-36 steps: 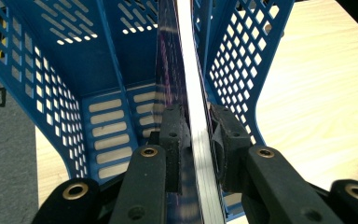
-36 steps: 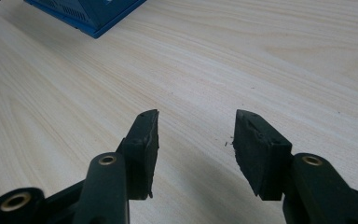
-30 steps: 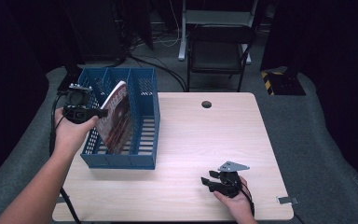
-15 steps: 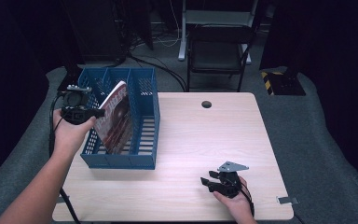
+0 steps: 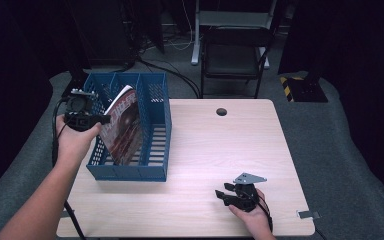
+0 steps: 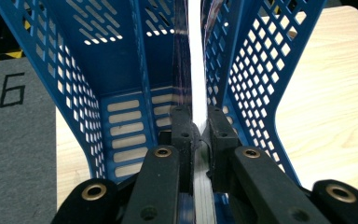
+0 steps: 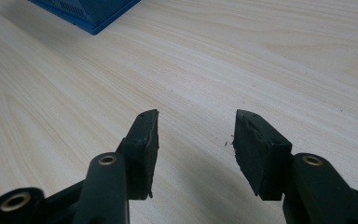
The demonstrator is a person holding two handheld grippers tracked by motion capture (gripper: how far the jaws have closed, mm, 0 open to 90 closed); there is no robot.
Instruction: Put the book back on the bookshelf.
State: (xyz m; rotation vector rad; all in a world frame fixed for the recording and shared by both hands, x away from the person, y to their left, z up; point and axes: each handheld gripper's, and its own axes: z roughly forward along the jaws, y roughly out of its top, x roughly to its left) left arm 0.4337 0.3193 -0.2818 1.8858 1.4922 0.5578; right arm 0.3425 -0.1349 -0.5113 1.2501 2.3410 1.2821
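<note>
The left claw has just closed on the magazine standing tilted in the blue basket. A lift-out or straightening looks likely next. The right claw rests wide open and empty on the counter.

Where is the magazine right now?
In the high view the magazine leans inside the blue basket at the table's left side, its edge pinched by the left tool.

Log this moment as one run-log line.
left gripper: shut on magazine | magazine: leaning in blue rack | right gripper: open, over table
</note>
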